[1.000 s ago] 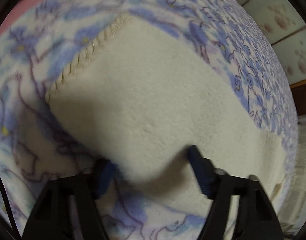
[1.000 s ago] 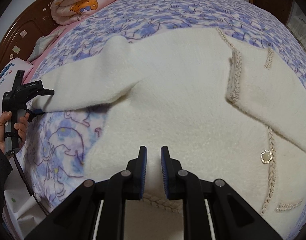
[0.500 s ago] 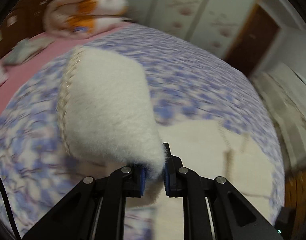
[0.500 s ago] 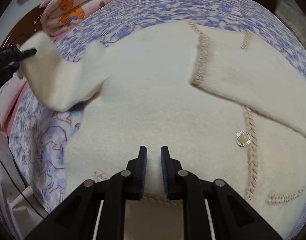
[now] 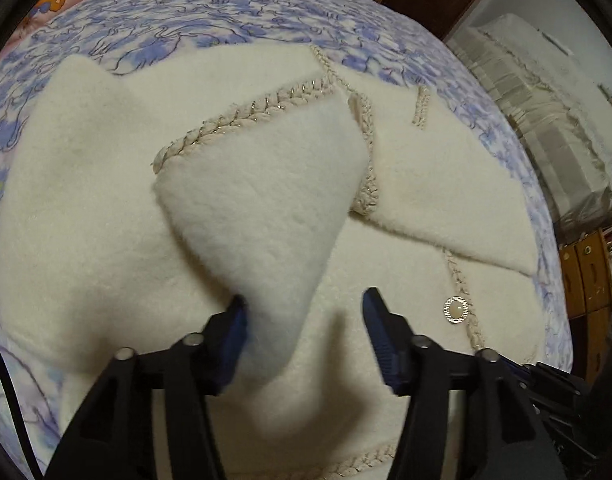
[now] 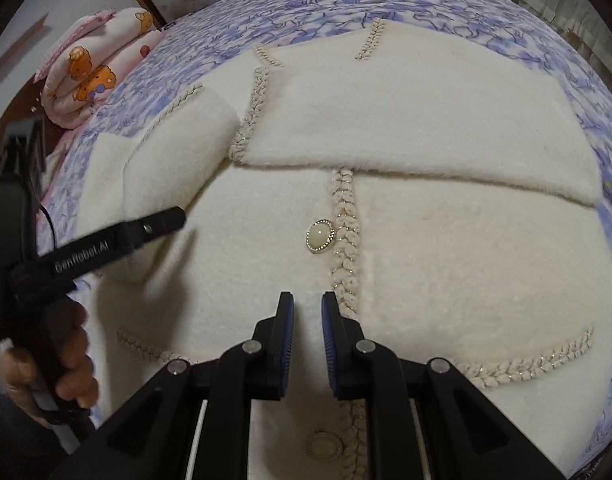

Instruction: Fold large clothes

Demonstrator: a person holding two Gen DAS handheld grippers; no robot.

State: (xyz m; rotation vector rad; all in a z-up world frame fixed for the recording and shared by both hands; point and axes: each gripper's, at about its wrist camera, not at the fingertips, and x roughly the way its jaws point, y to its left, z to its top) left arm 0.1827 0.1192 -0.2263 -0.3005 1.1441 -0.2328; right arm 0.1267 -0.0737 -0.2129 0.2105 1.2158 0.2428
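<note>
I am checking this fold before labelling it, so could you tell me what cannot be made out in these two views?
- Left sleeve, left wrist view: its lower end lies blurred beside one of the just-opened left gripper fingers; contact unclear.
- Cream jacket hem, right wrist view: hidden behind the right gripper.
- Lower button, right wrist view: dim, in the gripper's shadow.
- Left hand, right wrist view: blurred.

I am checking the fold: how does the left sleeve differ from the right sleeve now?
The left sleeve lies puffed and slanted across the chest, its end between the open left tongs. The right sleeve lies flat, straight across the cardigan, with no tongs at it. The left cuff reaches over the front braid; the right cuff stops at it. Both are cream fleece with braided cuffs.
</note>
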